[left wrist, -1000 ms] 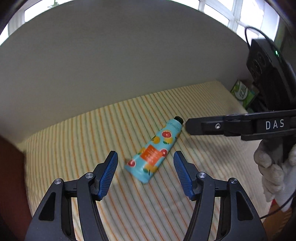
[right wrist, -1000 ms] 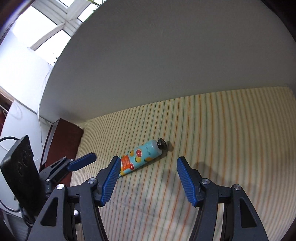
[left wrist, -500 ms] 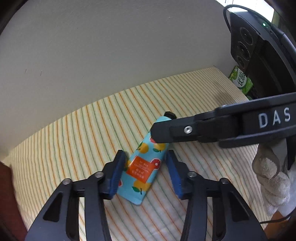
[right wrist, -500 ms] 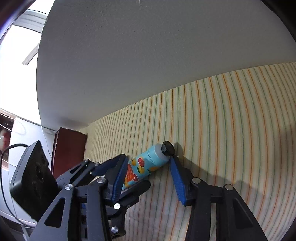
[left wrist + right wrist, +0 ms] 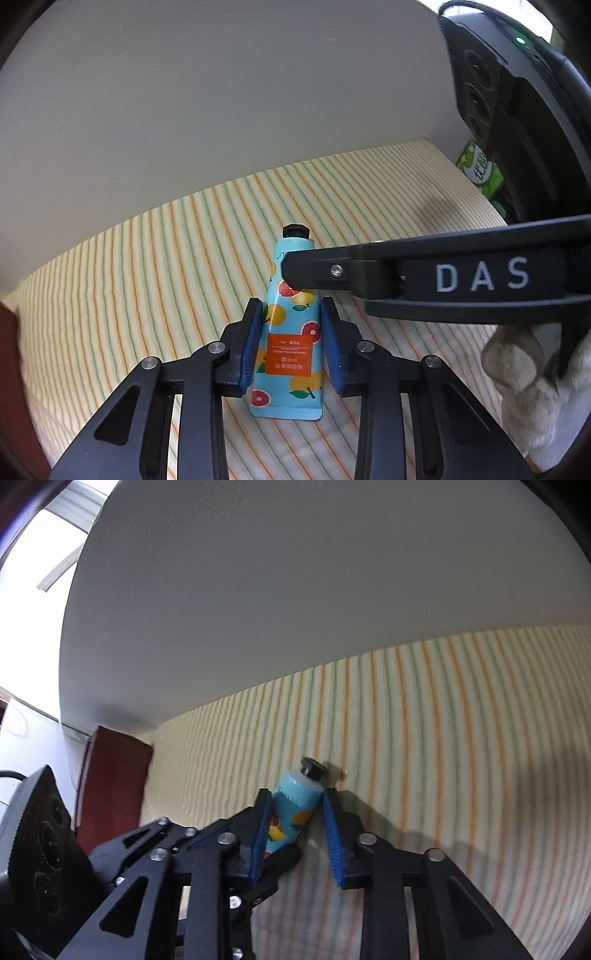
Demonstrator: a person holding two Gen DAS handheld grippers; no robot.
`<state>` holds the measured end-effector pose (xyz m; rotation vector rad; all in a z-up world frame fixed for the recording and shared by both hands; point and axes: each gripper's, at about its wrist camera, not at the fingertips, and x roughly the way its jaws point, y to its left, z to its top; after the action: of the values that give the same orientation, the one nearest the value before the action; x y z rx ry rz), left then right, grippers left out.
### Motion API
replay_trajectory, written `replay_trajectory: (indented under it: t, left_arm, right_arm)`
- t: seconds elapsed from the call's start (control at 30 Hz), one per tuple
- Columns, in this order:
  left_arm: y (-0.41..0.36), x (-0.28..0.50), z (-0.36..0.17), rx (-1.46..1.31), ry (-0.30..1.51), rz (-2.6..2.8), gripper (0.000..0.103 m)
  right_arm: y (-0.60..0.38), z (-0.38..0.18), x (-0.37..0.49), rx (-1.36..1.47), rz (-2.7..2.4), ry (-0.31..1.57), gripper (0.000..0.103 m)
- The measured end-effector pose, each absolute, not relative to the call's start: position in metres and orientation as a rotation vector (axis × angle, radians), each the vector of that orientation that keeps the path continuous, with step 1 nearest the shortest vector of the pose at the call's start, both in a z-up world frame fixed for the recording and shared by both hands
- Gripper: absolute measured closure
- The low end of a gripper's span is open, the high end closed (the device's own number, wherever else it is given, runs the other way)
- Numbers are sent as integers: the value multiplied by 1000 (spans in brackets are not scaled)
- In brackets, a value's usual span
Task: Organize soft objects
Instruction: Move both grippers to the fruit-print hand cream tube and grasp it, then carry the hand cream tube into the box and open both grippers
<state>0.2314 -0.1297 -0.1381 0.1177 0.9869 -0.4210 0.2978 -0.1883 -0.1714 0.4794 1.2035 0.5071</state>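
A teal hand-cream tube [image 5: 288, 354] with fruit prints and a black cap lies on the striped bed sheet [image 5: 147, 295], cap toward the wall. My left gripper [image 5: 291, 301] straddles its flat lower half. Its jaws are closing, and both blue pads rest against the tube's sides. My right gripper [image 5: 296, 792] has the upper part of the tube [image 5: 291, 812] just below the cap. Its jaws are closing too: the left pad lies along the tube and the right pad meets it near the shoulder. In the left wrist view, a finger [image 5: 332, 273] of the right gripper crosses over the tube.
A plain wall [image 5: 221, 110] rises right behind the bed. Dark red wooden furniture [image 5: 110, 786] stands at the bed's left end, and a green box [image 5: 480, 173] sits past its right edge. A gloved hand [image 5: 524, 376] holds the right gripper.
Both grippers came down and forward onto the tube, and their jaws narrowed from wide open to flanking it. The tube now points straight toward the wall in the left wrist view.
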Motion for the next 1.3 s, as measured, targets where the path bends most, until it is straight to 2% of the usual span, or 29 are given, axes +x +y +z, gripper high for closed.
replay_trajectory:
  t: [0.2, 0.37, 0.5, 0.57, 0.63, 0.9, 1.0, 1.3]
  left_arm:
    - [-111, 222, -127, 71, 966, -407, 73]
    - [-92, 212, -117, 88, 959, -381, 73]
    - [-80, 207, -118, 43, 964, -375, 73]
    - [-74, 204, -118, 17, 964, -370, 73]
    - [-61, 206, -116, -12, 967, -380, 73]
    - [-27, 191, -93, -46, 938, -369, 73]
    - [-14, 187, -87, -67, 925, -357, 73]
    - [50, 162, -33, -97, 834, -259, 73]
  right_arm:
    - [-178, -161, 289, 473, 553, 1197, 99]
    - [-160, -147, 283, 428, 587, 1180, 100]
    - [-162, -141, 276, 432, 560, 1166, 95]
    - [-166, -142, 274, 432, 541, 1175, 82]
    - [-167, -146, 273, 446, 545, 1189, 78]
    - [-150, -155, 265, 510, 613, 1225, 76]
    - [-144, -149, 261, 522, 634, 1212, 78]
    - [-98, -93, 250, 474, 739, 1133, 81]
